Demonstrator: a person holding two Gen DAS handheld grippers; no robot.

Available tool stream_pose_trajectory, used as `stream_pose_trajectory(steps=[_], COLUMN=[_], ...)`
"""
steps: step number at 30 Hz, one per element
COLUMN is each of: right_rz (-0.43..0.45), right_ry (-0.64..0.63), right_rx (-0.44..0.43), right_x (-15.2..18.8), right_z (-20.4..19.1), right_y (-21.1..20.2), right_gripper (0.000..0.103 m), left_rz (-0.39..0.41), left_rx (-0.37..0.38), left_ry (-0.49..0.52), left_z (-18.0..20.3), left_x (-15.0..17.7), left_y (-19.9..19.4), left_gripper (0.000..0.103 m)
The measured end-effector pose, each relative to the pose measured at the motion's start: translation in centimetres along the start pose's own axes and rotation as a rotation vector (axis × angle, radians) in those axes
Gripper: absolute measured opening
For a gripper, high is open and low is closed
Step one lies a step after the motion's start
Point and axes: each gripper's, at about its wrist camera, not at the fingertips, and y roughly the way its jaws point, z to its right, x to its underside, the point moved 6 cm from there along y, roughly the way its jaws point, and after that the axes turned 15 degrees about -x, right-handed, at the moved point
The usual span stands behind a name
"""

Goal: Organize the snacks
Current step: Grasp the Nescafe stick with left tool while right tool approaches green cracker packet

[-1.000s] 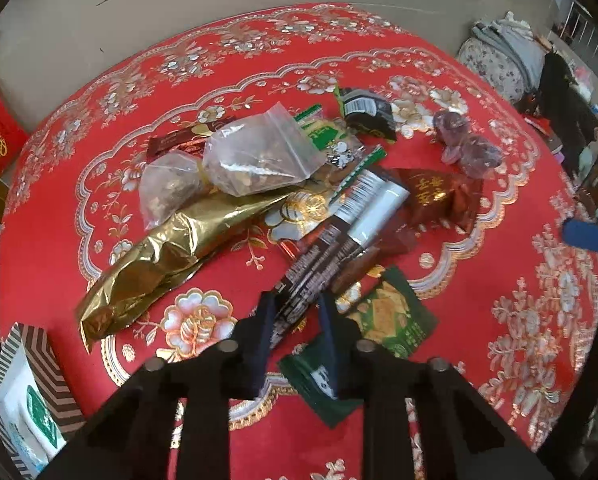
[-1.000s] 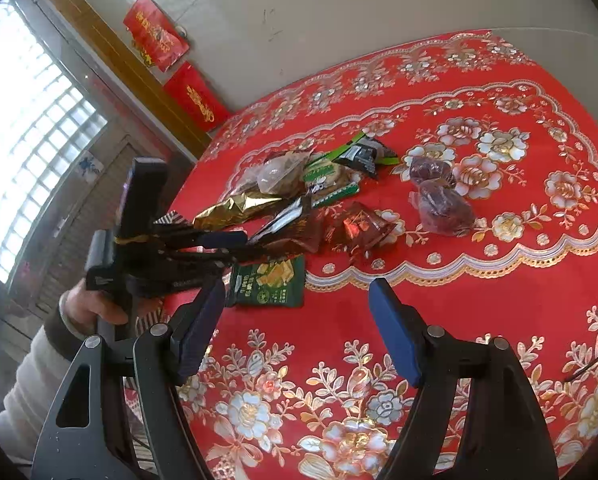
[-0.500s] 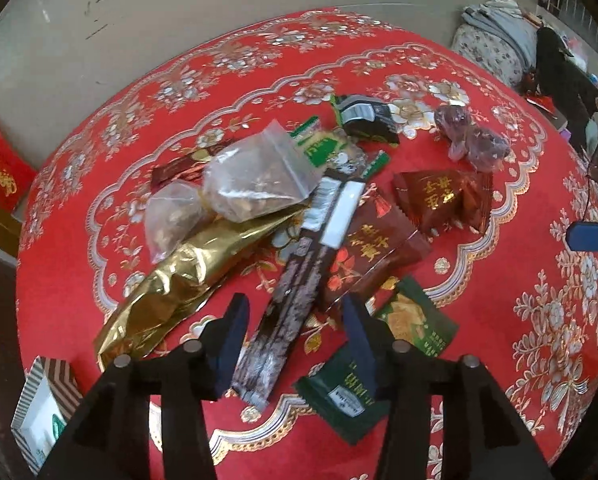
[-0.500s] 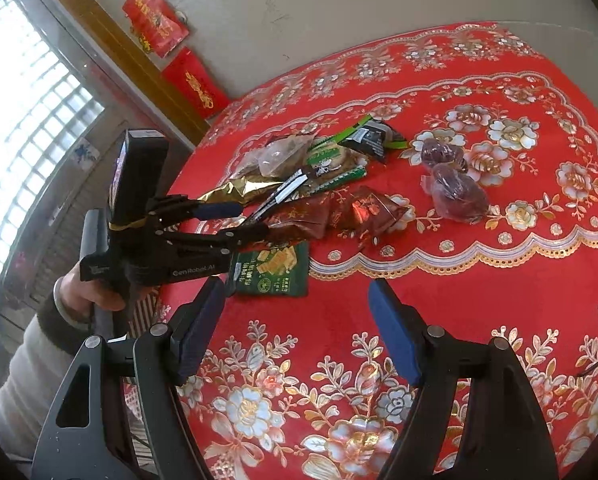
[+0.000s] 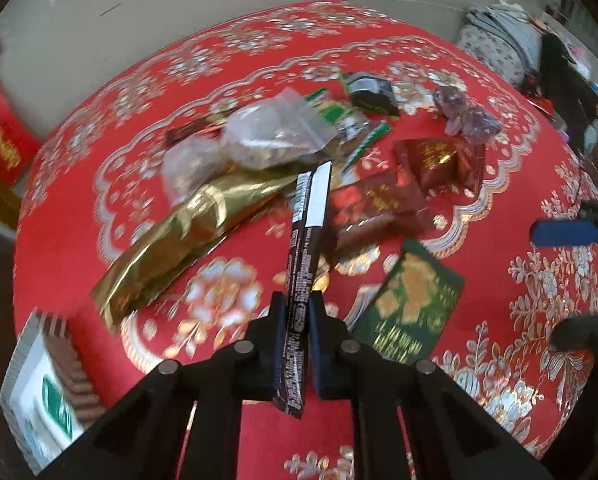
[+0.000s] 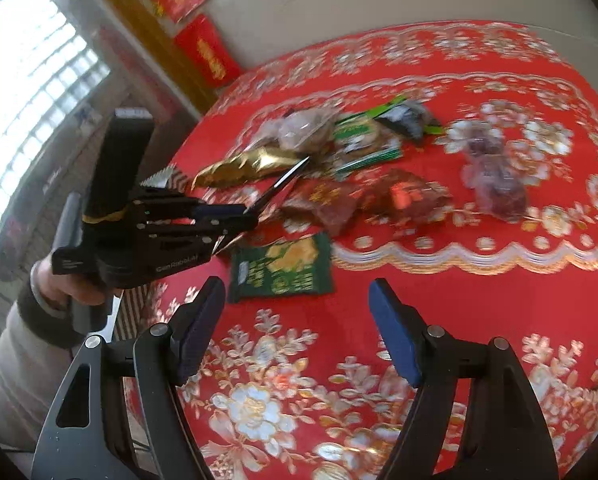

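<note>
A long dark snack bar [image 5: 305,216] with a white end sticks out forward from my left gripper [image 5: 297,300], which is shut on its near end. In the right wrist view the same bar [image 6: 283,184] juts from the left gripper [image 6: 247,216], lifted off the cloth above the snack pile. A hand and a light sleeve hold that gripper. My right gripper [image 6: 295,286] stands open over the near part of the red tablecloth [image 6: 439,304], nothing between its blue pads. Its blue pad [image 5: 563,232] shows at the right edge of the left wrist view.
On the cloth lie a gold pouch [image 5: 187,236], clear bags [image 5: 275,136], a green packet [image 5: 411,304], two red-brown packets [image 5: 379,208], purple wrapped sweets [image 5: 471,120] and a black packet [image 5: 369,90]. A striped box [image 5: 43,384] sits at the left table edge.
The left jaws opened around the dark bar lying on the cloth, then closed on it; the bar now stands edge-on in the grip. The right gripper shifted slightly, still open.
</note>
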Motion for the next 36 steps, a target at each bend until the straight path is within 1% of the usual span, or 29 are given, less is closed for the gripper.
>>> stream_pose_trajectory(steps=[2,4,7,9,10,11,13,14,16,20,24,26,28,29,30,32,35,36], right_rz=[-0.038,-0.079,-0.139,-0.180,-0.210,-0.259,-0.352,-0.383,-0.439,-0.538,-0.614,-0.650,-0.672,-0.668,-0.668,-0.665,-0.645,-0.642], right_ry=[-0.011,-0.017,-0.104,-0.222,-0.318,-0.427,-0.598,-0.658,-0.724,-0.793,-0.847,-0.886,-0.890,-0.884,-0.877,-0.821,-0.727,-0.719], right_rx=[-0.011,0.011,0.031,0.059,0.084,0.113,0.173,0.193,0.190,0.152,0.097,0.112,0.119,0.105,0.108,0.089,0.076,0.078], right_x=[0.1,0.3,0.6,0.6,0.6,0.7,0.7,0.6,-0.2,-0.6,0.2,0.3,0.3,-0.1,-0.4,-0.8,-0.2,0.5], right_z=[-0.6,-1.1,-2.6,-3.8,-4.5,-5.0,-5.2,-5.2,-4.6,-4.1,-4.6,-4.3,-4.0,-4.0,-3.8,-3.2,-2.4,-2.5], right_y=[1.2,2.4,3.5,3.9,4.2,4.7,5.6,6.1,6.9,8.6,10.1,11.1,12.0,12.1,12.2,12.2,11.4,10.8], right_gripper=[0.075,0.075,0.075,0.075,0.075,0.075,0.075,0.075,0.075,0.075,0.075,0.075,0.076,0.076,0.076,0.076,0.076,0.076], left_rz=[0.007,0.019,0.038,0.049,0.061,0.072,0.081,0.081,0.068,0.006,-0.043,-0.059,-0.073,-0.079,-0.086,-0.107,-0.121,-0.126], left_rx=[-0.019,-0.015,-0.017,-0.018,-0.013,-0.007,0.002,0.010,0.020,0.020,0.030,0.012,0.000,-0.001,-0.002,-0.018,-0.044,-0.043], left_ry=[-0.035,-0.083,-0.145,-0.169,-0.176,-0.184,-0.202,-0.210,-0.223,-0.247,-0.232,-0.220,-0.215,-0.215,-0.217,-0.224,-0.233,-0.238], left_z=[-0.8,-1.7,-3.2,-4.0,-4.3,-4.5,-4.8,-4.9,-4.8,-4.6,-4.0,-3.7,-3.4,-3.2,-3.1,-3.0,-3.0,-2.9], left_x=[0.5,1.0,2.2,3.3,3.8,4.2,4.8,5.1,5.4,6.5,7.2,7.2,7.0,6.8,6.8,6.5,6.1,6.1], left_y=[-0.8,-2.0,-4.1,-5.4,-6.2,-6.8,-7.5,-7.8,-7.5,-5.4,-3.7,-3.1,-2.5,-2.3,-2.1,-1.4,-0.5,-0.4], left_gripper=[0.010,0.010,0.010,0.010,0.010,0.010,0.010,0.010,0.010,0.010,0.011,0.011,0.011,0.012,0.014,0.030,0.049,0.050])
